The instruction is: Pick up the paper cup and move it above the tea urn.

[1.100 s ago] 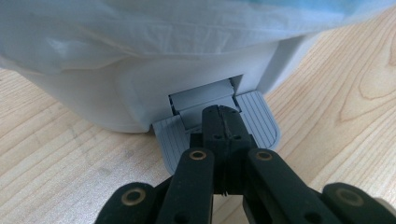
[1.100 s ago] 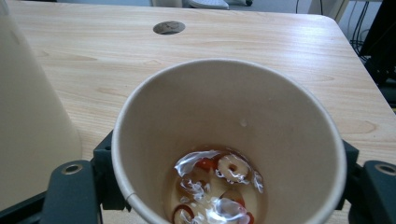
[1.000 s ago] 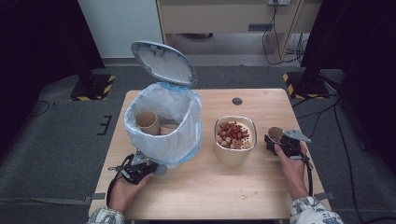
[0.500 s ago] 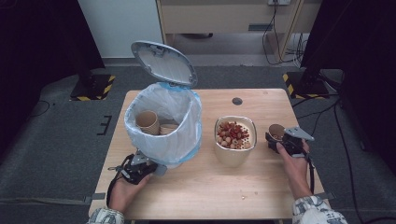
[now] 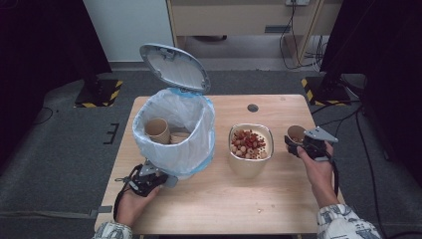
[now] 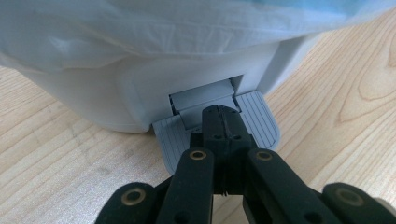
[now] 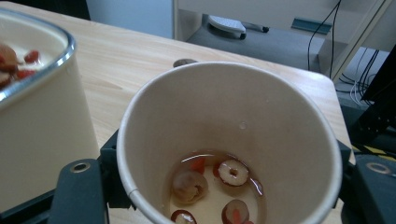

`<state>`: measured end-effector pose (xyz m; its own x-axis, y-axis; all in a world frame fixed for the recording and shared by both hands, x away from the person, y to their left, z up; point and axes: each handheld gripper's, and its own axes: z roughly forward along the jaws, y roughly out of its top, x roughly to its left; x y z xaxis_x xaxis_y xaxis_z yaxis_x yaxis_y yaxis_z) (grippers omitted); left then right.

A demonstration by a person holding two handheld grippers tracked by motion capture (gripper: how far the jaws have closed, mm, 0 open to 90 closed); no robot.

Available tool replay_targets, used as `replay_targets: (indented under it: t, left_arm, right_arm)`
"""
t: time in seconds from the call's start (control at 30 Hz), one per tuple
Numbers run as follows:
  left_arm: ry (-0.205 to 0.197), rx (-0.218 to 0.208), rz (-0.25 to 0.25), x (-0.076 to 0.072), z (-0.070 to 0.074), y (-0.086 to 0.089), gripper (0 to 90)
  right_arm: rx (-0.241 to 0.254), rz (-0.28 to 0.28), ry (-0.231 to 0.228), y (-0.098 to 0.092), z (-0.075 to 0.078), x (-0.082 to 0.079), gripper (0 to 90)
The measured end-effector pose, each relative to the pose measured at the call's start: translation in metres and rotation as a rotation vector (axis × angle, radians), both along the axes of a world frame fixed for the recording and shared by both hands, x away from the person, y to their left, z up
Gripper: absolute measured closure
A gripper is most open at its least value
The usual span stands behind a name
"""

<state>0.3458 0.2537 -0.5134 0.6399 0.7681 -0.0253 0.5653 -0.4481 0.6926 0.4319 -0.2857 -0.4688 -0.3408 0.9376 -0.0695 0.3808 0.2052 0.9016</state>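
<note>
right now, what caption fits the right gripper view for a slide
Right gripper shut on a tan paper cup holding sliced fruit pieces in liquid, beside the cream metal-rimmed bowl.

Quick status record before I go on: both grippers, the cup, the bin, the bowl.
left gripper: shut, tips on the bin's grey pedal
right gripper: shut on the paper cup, jaws just closing
paper cup: upright, holds liquid and fruit slices
bin: lid up, white liner, paper cups inside
bowl: between bin and cup, filled with reddish pieces

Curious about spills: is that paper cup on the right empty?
Not empty. The paper cup holds a little liquid and fruit slices at its bottom.
</note>
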Motion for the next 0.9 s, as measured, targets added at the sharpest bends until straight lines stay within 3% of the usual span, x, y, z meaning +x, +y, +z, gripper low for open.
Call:
replay_targets:
  t: [0.53, 0.9]
  left_arm:
    - [0.004, -0.011, 0.000, 0.001, 0.000, 0.001, 90.0]
    - [0.011, -0.022, 0.002, 0.002, -0.001, 0.002, 90.0]
  right_arm:
    - [-0.012, 0.034, -0.021, 0.001, 0.036, 0.020, 29.4]
    - [-0.054, 0.075, -0.036, 0.009, 0.051, 0.030, 29.5]
